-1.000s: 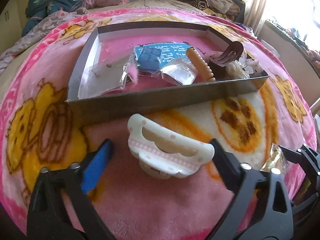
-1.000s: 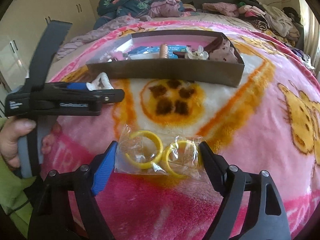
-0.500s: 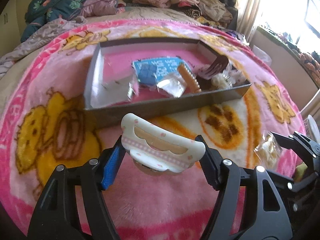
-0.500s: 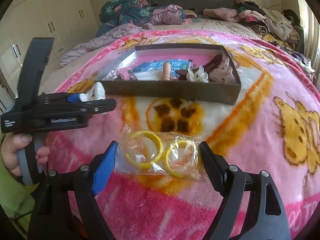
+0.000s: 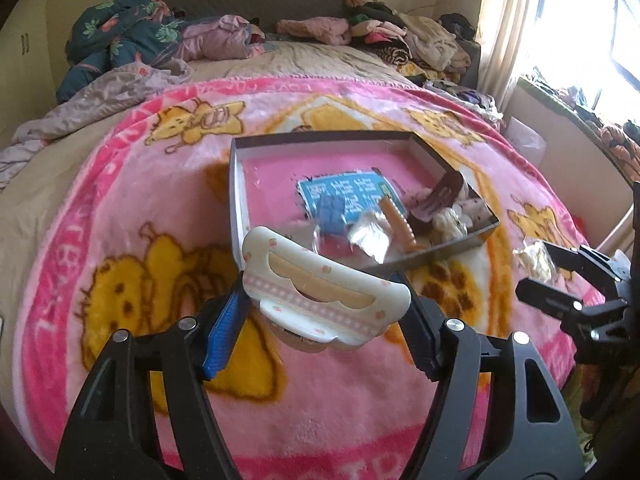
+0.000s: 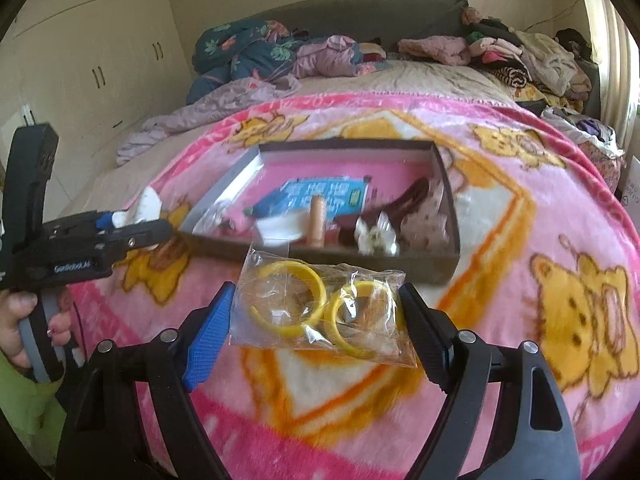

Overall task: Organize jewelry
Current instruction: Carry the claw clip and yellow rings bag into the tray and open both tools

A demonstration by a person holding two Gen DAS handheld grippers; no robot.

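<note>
A white hair claw clip (image 5: 328, 314) with pink trim hangs above the pink blanket, and my left gripper (image 5: 322, 300) is shut on its two ends. In the right wrist view that left gripper (image 6: 136, 228) shows at the left, with the clip (image 6: 149, 203) at its tip. My right gripper (image 6: 316, 300) is shut on a clear bag (image 6: 320, 332) holding two yellow bangles (image 6: 280, 269), also lifted off the blanket. Beyond both lies the shallow grey box (image 5: 237, 184) with a pink floor. The right gripper (image 5: 552, 276) and its bag (image 5: 534, 258) appear at the left wrist view's right edge.
The box (image 6: 400, 269) holds a blue packet (image 5: 348, 196), a beaded bar (image 5: 400, 224), a brown comb clip (image 5: 440, 196), a white flower piece (image 6: 376, 236) and small clear bags. Clothes are piled at the bed's head (image 5: 400, 36). A hand (image 6: 24, 320) holds the left tool.
The left jaws closed onto the white clip, which lay on the blanket a second ago. Both grippers then rose with their loads, so the box now sits lower and farther off.
</note>
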